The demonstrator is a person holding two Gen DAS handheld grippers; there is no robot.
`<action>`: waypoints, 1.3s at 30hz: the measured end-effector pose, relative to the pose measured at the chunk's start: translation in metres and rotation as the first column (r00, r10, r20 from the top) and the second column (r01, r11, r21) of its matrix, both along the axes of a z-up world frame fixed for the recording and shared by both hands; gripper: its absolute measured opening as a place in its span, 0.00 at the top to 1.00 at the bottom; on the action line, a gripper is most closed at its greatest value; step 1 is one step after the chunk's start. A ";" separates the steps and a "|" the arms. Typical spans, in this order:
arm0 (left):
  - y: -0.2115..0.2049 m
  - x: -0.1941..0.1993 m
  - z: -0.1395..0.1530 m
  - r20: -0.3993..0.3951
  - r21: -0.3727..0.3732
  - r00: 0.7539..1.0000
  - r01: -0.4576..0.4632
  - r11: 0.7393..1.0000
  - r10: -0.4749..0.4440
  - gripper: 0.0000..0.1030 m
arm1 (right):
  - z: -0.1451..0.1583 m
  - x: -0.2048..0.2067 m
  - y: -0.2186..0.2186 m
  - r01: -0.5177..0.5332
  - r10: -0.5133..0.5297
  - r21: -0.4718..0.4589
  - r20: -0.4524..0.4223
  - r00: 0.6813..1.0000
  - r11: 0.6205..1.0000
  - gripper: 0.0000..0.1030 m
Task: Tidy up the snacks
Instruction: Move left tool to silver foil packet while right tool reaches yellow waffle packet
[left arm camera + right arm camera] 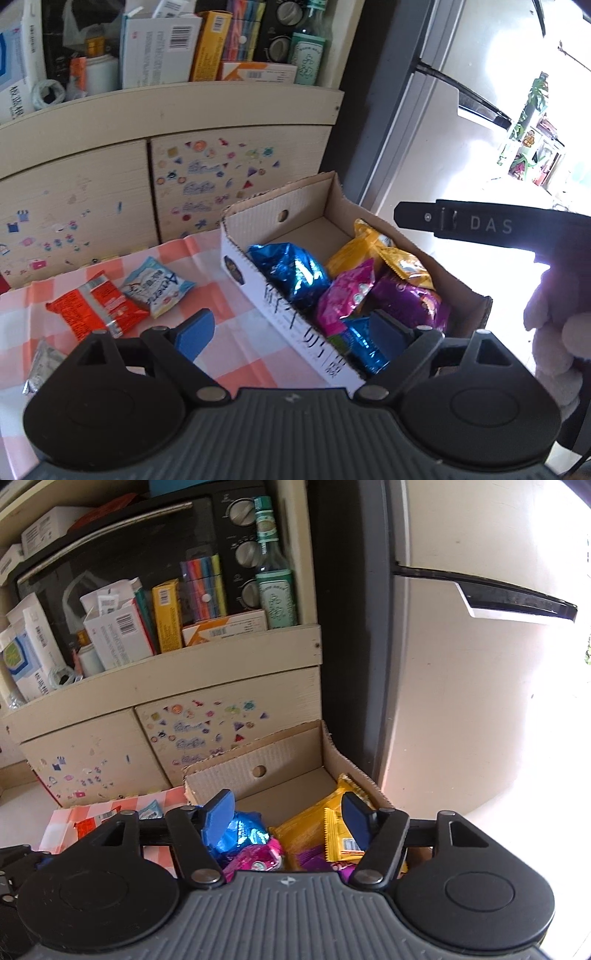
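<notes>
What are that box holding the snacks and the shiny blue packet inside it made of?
The box looks like corrugated cardboard: matte brown inside, ribbed walls, ragged torn edges. The blue packet seems to be metallic foil or foil-look plastic film, glossy and crinkled with bright glints; which one, the look leaves open.

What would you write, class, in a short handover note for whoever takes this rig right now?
Left gripper: open, empty, over the box's near wall.
Right gripper: open, empty, above the packets in the box.
Cardboard box: holds blue, yellow, pink and purple packets.
Left to do: red packet, white-blue packet and silver packet lie on the checked cloth beside the box.
</notes>
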State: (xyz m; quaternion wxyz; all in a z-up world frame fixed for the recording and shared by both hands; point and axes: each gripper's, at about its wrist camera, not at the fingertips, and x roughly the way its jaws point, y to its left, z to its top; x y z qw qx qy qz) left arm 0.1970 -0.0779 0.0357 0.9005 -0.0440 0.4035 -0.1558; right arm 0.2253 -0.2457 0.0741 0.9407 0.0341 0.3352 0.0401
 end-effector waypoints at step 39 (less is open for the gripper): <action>0.180 0.001 -0.026 -0.076 0.164 0.903 -0.407 0.899 0.423 0.11 | -0.041 -0.016 0.121 -0.421 0.417 -0.021 -0.095 0.904 0.907 0.20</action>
